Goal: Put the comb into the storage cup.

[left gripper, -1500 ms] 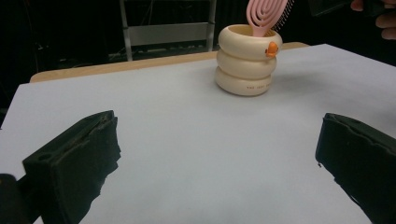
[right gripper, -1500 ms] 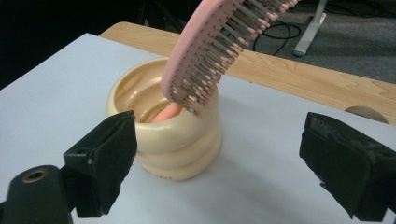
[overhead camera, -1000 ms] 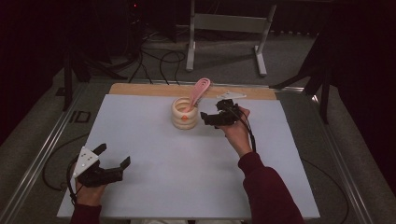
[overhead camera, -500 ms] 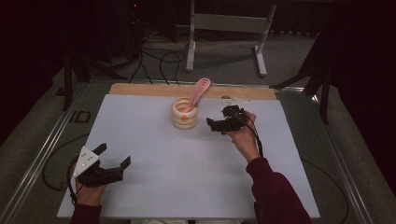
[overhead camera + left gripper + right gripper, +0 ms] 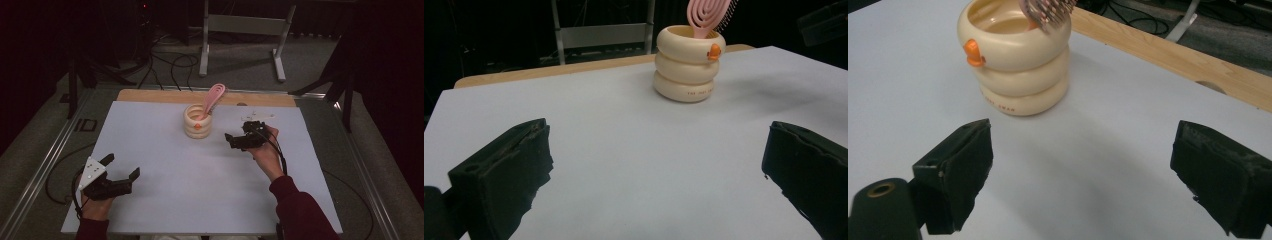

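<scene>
**A:** Over to the right tool (image 5: 235, 134): spread wide, clamping nothing, hovering low over the desk (image 5: 200, 195) just right of the cup (image 5: 197, 122).

**B:** And pointing straight at it. Same story for the left tool (image 5: 122, 166): gaping apart, holding nothing, parked near the front-left corner, well away from the action.

**A:** Locating the brush (image 5: 214, 96) now. Standing in the cup, handle down, pink oval head leaning out over the rim toward the far right.

**B:** Cup itself sitting upright, toward the far middle of the desk, near the wooden strip (image 5: 150, 96).

**A:** Looks like three fat rings stacked, cream and glossy. Probably ceramic or hard plastic, can't tell which. Either way stiff and smooth, likely slippery against the pads.

**B:** Rounded too, so no flat face to bite. Best bet: close across a groove between two rings, or pinch the rim wall, clear of the little orange fish (image 5: 973, 52).

**A:** Worth treating as fragile. No knocking, no dragging.

**B:** As for the brush: light, rigid plastic by the look, open loops in the head, bristles on one side. Should be easy to lift.

**A:** Take it by the neck just above the rim, or flat across the edges of the head. Avoid the bristles: springy, poor grip.

**B:** And lift straight along its lean, or risk tipping the cup.
</scene>
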